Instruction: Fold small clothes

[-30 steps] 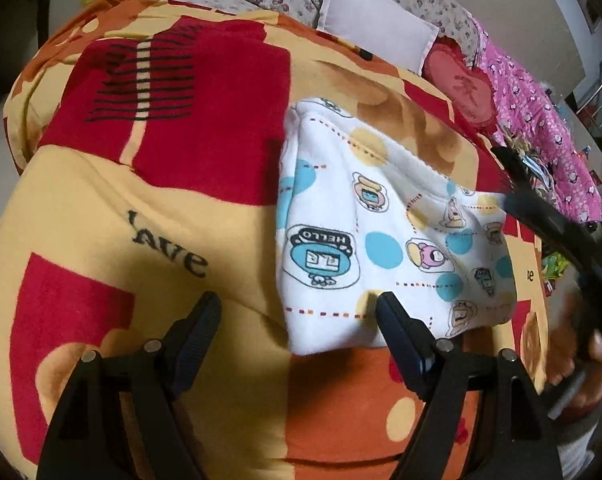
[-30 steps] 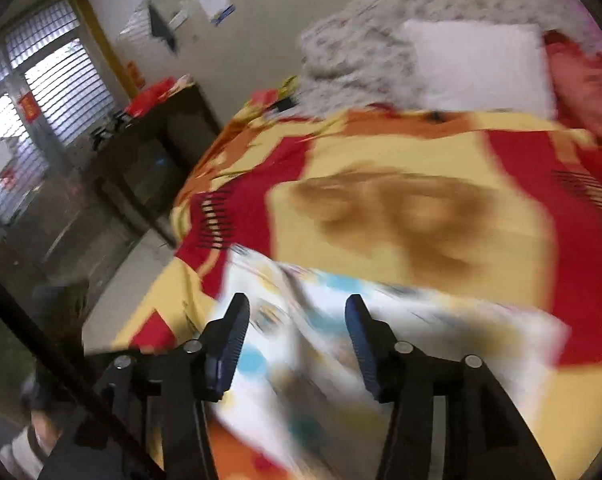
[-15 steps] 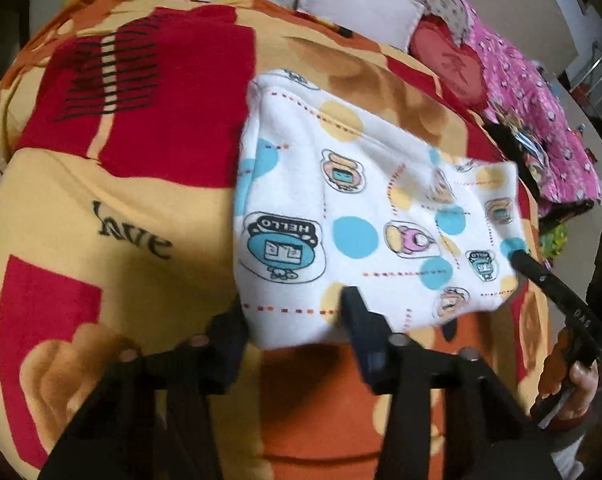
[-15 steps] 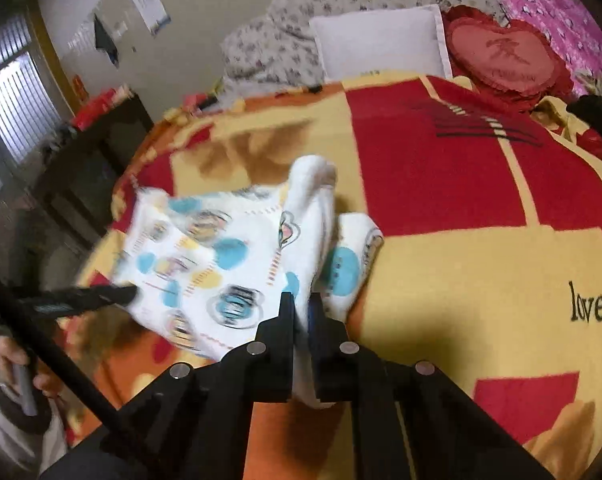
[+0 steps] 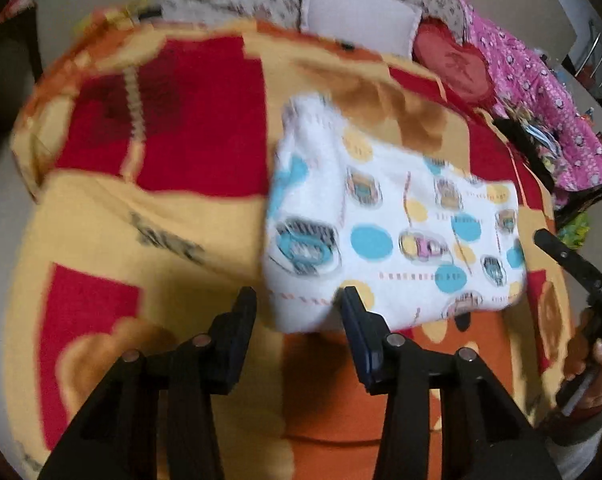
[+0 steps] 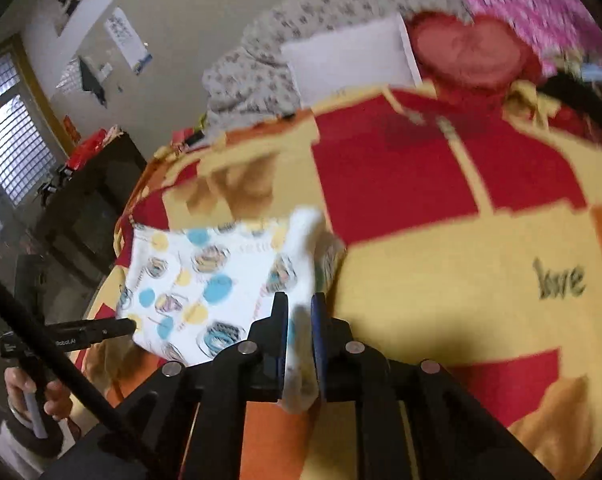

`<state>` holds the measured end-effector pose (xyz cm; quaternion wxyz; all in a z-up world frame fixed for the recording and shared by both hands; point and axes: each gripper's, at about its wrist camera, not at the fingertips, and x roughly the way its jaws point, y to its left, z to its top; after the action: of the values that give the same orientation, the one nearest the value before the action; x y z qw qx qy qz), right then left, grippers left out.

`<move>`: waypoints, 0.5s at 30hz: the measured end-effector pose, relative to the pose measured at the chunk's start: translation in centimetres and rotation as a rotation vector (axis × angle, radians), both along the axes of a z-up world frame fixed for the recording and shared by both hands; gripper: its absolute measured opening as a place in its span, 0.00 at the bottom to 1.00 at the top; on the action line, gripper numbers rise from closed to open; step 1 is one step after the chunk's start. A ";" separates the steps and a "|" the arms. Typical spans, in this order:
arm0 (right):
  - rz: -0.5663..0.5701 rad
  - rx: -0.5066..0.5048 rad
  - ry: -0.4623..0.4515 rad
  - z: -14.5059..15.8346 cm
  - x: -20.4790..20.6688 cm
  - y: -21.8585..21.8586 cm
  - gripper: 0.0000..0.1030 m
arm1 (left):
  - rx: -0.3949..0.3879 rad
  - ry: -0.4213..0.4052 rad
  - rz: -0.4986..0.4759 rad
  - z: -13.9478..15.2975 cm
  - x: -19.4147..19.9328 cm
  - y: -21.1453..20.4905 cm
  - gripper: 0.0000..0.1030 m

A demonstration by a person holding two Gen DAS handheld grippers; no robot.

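A small white garment (image 5: 381, 232) printed with blue dots and cartoon badges lies folded on a red, yellow and orange blanket (image 5: 181, 120). My left gripper (image 5: 297, 300) stands half open around the garment's near left corner, and a gap shows beside its left finger. In the right wrist view my right gripper (image 6: 299, 304) pinches a raised fold at the edge of the garment (image 6: 221, 280). Its jaws are opening slightly, with cloth still between the pads. The right gripper (image 5: 541, 236) shows at the garment's right edge, the left gripper (image 6: 131, 325) at its far edge.
A white pillow (image 5: 357, 16), a red heart cushion (image 5: 453, 60) and a pink quilt (image 5: 541, 92) lie at the bed's head and side. A dark cabinet (image 6: 93, 200) stands beside the bed under a window. A hand (image 5: 597, 364) holds each gripper's handle.
My right gripper swung over to the garment's edge and closed on a fold. The left jaws narrowed around the near corner. The left view has shifted slightly.
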<state>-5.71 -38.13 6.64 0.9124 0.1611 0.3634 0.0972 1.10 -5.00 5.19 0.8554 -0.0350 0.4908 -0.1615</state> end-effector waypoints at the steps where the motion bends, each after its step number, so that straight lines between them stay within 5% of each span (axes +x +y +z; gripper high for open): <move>1: 0.019 0.002 -0.014 0.5 0.1 0.4 0.13 | 0.010 -0.023 0.006 0.6 -0.1 0.0 0.42; 8: 0.102 -0.065 -0.006 -0.2 4.1 4.3 0.13 | -0.007 -0.096 0.011 2.5 2.7 -2.8 0.68; 15: 0.043 -0.113 0.059 -2.5 7.6 4.1 0.13 | 0.048 -0.018 0.109 -1.3 7.5 -3.4 0.68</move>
<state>1.89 -34.04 4.12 0.9066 0.1043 0.3986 0.0911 8.62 -8.39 3.87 0.8680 -0.0396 0.4841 -0.1028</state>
